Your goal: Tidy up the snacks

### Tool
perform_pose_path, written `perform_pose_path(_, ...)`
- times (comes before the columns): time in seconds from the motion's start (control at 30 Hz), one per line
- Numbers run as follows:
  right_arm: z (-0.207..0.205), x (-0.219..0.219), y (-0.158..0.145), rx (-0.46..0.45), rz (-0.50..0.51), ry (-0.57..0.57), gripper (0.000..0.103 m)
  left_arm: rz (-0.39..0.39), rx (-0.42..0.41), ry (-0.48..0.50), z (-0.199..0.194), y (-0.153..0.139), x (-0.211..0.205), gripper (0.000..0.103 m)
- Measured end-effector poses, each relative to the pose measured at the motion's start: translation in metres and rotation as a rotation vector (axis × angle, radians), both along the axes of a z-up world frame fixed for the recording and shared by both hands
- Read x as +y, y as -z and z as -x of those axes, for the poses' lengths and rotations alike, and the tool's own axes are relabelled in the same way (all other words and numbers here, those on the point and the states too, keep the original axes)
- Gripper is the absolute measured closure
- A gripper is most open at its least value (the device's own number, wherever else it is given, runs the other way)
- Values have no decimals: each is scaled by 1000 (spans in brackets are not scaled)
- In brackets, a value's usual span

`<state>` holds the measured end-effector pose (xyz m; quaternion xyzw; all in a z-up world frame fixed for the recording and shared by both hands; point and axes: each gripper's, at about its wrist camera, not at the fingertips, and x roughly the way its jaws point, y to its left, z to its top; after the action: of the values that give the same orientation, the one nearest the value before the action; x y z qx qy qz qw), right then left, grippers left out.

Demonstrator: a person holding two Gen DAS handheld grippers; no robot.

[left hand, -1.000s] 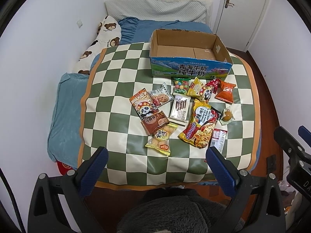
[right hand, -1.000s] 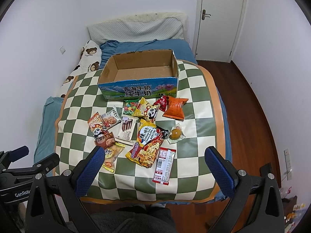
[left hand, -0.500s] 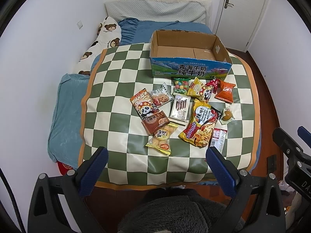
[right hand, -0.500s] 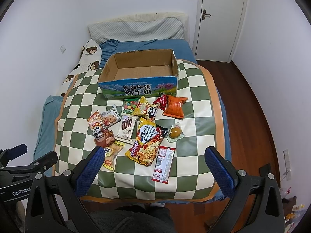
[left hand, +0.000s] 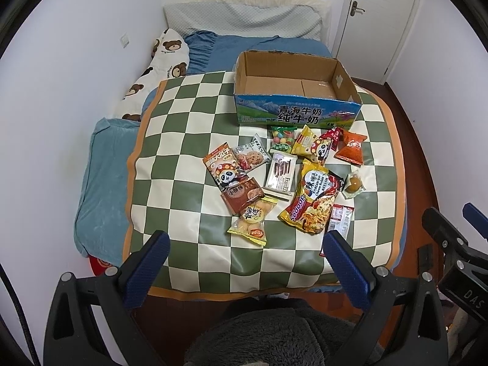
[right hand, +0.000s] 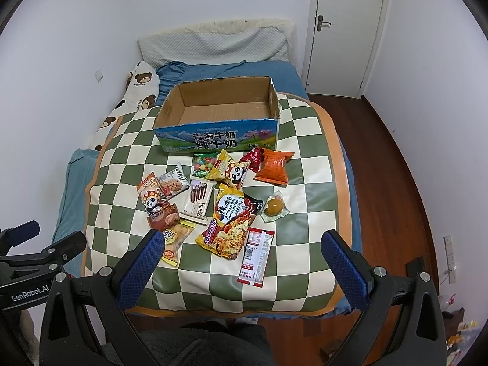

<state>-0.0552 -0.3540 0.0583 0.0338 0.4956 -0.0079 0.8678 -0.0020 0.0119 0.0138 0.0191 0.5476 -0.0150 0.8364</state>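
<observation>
While snacks (right hand: 225, 201) lie scattered, both tongs, left (left hand: 244, 259) and right (right hand: 242, 257), hang spread wide (holding nothing).

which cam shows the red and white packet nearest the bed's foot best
The right wrist view: the red and white packet lies whole and unobstructed, label visible. In the left wrist view, the same packet is partly hidden behind the left gripper's blue finger.

Place: a home bedroom.
Bed (left hand: 100, 183): blue bedding, pushed against a white wall.
Pillows: a quilted grey pillow (left hand: 244, 19) at the head, a bear-print pillow (left hand: 158, 64) beside it.
Cover: a green-and-cream checked mat (right hand: 305, 189) spread over the bed.
Door (right hand: 344, 27): white, with a lever handle.
Floor (right hand: 393, 164): dark wood boards.
</observation>
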Motion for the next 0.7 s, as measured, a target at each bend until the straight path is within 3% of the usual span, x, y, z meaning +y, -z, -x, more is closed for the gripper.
perform_pose_path(0.5, 2, -4, 9, 22, -36, -4, 0, 9, 5, 1, 0, 1, -2, 0)
perform_pose_path(0.7, -19, -11, 42, 83, -70, 36, 0, -22, 33, -19, -20, 39, 0, 0)
